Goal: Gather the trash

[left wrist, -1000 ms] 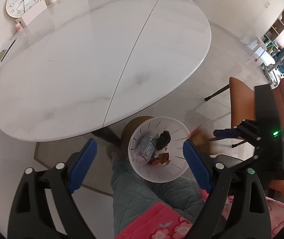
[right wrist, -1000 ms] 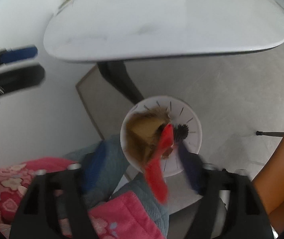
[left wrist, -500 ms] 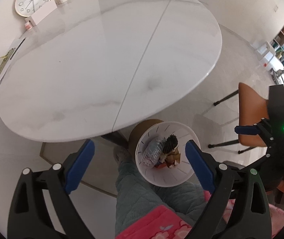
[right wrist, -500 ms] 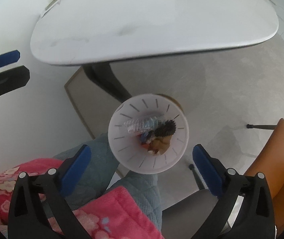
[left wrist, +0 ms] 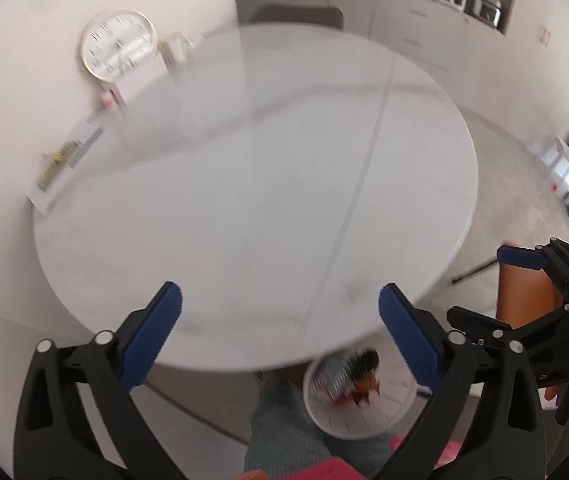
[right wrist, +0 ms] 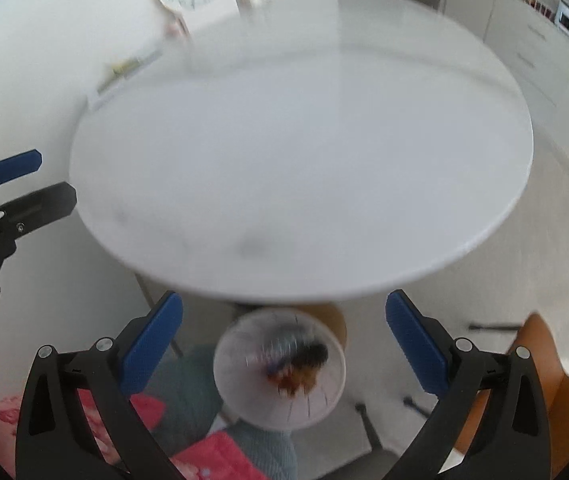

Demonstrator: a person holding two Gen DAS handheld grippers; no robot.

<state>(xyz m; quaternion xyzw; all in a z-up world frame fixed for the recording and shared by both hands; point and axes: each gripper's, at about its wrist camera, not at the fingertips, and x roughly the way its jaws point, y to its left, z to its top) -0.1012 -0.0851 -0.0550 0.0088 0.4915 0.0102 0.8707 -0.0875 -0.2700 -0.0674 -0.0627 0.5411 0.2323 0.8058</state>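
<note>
The white trash bin (right wrist: 280,396) stands on the floor just under the near edge of the round white table (left wrist: 244,200), beside the person's quilted blue-grey trouser leg (left wrist: 284,428), and holds a crumpled clear plastic bottle (left wrist: 330,374), a dark spiky piece (right wrist: 316,354) and orange-brown scraps (right wrist: 294,380). The left claw (left wrist: 280,306) has just been spreading its blue pads and gapes wide with nothing between them, and the right claw (right wrist: 284,314) likewise stands wide apart and empty above the bin. At the table's far edge are a round clock (left wrist: 118,44), a white box (right wrist: 212,14) and a paper sheet (left wrist: 66,166), all blurred.
</note>
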